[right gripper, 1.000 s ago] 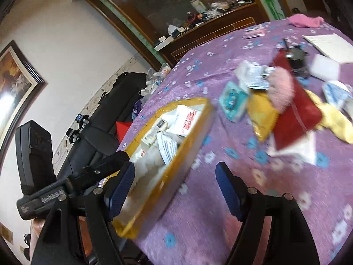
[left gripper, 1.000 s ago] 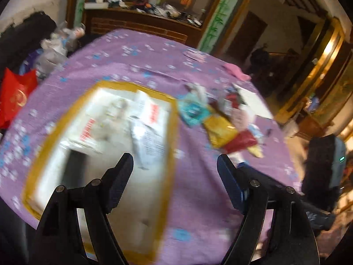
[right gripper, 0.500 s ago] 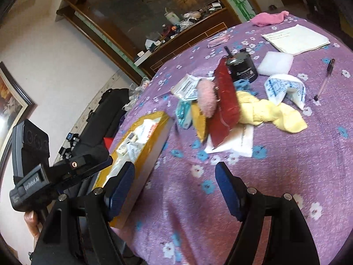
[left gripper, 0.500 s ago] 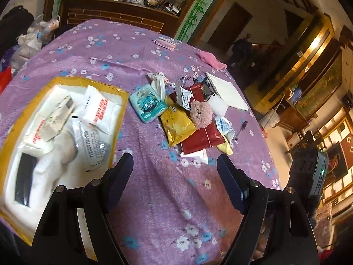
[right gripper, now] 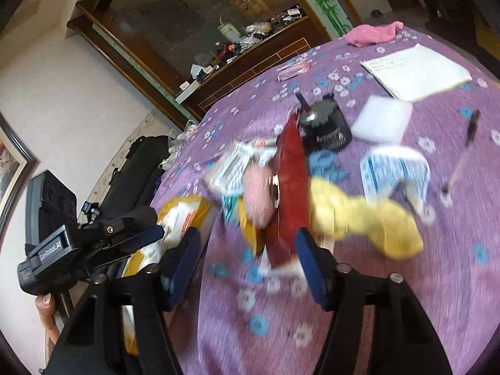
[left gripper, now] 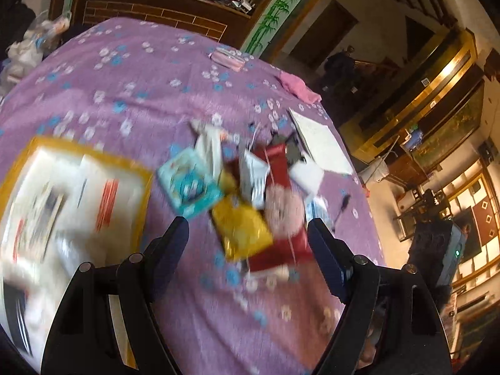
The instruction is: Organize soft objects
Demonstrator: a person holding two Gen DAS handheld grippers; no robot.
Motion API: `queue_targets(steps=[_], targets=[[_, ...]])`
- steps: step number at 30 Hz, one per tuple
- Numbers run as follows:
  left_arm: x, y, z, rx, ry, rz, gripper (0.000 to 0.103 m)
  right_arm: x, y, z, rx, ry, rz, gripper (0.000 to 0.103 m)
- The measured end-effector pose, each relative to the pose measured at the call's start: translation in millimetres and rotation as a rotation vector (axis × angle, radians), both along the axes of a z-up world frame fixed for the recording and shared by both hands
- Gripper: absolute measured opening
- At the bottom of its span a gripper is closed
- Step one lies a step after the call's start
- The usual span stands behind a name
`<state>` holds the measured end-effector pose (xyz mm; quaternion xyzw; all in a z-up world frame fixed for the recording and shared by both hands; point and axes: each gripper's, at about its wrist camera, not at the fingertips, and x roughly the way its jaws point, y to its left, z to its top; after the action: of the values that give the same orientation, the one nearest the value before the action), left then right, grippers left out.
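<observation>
A pile of soft objects lies on the purple flowered tablecloth (left gripper: 150, 72): a yellow pouch (left gripper: 242, 229), a pink plush (left gripper: 282, 207), a red pouch (left gripper: 279, 250), a teal packet (left gripper: 190, 187) and a yellow cloth (right gripper: 368, 218). The pink plush (right gripper: 257, 193) and red pouch (right gripper: 290, 187) also show in the right wrist view. A yellow-rimmed tray (left gripper: 142, 170) with white packets lies to the left. My left gripper (left gripper: 248, 234) is open and empty just before the pile. My right gripper (right gripper: 247, 250) is open and empty at the pile's near edge.
A black jar (right gripper: 326, 125), a white pad (right gripper: 381, 120), a notebook (right gripper: 415, 70), a pen (right gripper: 462, 153) and a pink cloth (right gripper: 372, 32) lie beyond the pile. A blue-and-white packet (right gripper: 393, 168) lies at right. A cluttered wooden sideboard (left gripper: 150, 9) stands behind the table.
Both grippers have swung from the tray toward the pile and moved closer to it. Both stay open and empty. Nothing on the table has moved.
</observation>
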<state>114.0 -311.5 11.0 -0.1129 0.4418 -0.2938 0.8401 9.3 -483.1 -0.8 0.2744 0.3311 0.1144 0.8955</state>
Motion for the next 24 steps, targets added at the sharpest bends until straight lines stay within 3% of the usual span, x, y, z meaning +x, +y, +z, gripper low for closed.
queue_targets(steps=[4, 8, 11, 15, 18, 24], targets=[[32, -18, 1, 0.003, 0.009, -0.011, 0.078, 24, 1, 0, -0.011, -0.007, -0.016, 0.049], [59, -31, -8, -0.018, 0.044, -0.014, 0.074, 34, 11, -7, -0.103, -0.018, -0.038, 0.040], [73, -46, -18, 0.017, 0.075, -0.030, 0.047, 29, 18, -8, -0.175, -0.059, -0.063, 0.028], [76, -58, -31, 0.051, 0.089, -0.053, 0.011, 26, 14, -11, -0.165, -0.094, -0.067, 0.021], [71, -53, -33, 0.049, 0.077, -0.040, 0.005, 21, 13, -7, -0.158, -0.123, -0.074, 0.020], [52, -32, -22, -0.020, 0.073, -0.039, 0.004, 17, 12, -4, -0.103, -0.142, -0.055, 0.019]])
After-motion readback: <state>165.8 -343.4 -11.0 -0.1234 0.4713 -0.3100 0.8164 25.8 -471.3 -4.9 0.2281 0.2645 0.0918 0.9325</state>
